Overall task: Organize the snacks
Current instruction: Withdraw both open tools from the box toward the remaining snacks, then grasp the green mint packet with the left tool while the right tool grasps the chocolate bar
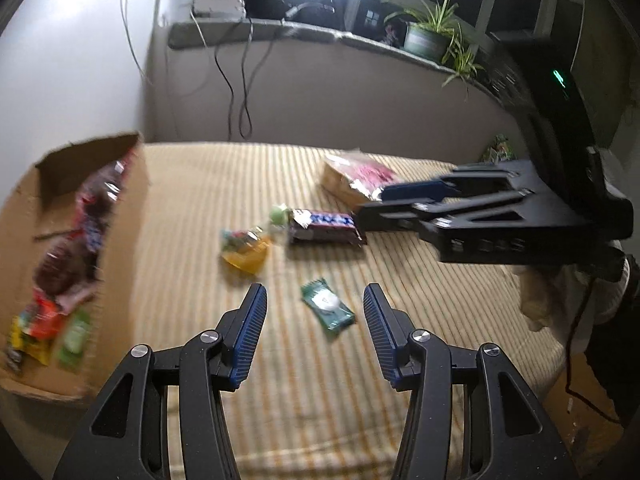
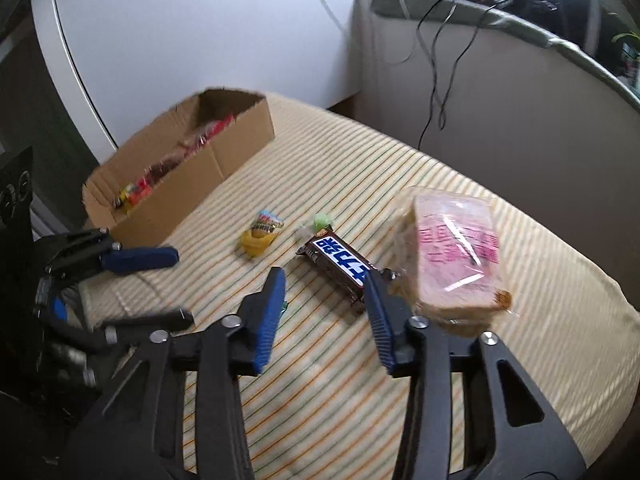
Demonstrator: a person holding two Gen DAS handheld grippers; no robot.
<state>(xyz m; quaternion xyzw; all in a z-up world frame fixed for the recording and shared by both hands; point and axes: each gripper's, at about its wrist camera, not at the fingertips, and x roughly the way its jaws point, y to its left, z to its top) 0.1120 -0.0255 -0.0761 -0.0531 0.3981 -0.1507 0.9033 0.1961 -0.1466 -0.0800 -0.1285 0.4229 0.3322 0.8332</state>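
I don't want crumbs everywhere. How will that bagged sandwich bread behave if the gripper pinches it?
The bagged bread looks soft, so it would probably squash under a firm pinch. Its loose, glossy plastic may slip or bunch between the right gripper pads. It seems light for its bulk, likely sagging if held by one edge.

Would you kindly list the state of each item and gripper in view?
left gripper: open, empty
right gripper: open, empty
cardboard box: open-topped, holding snacks
chocolate bar: wrapped, flat on cloth
green packet: sealed, flat
sandwich bag: wrapped, on cloth

A potted plant and cables by the windowsill.
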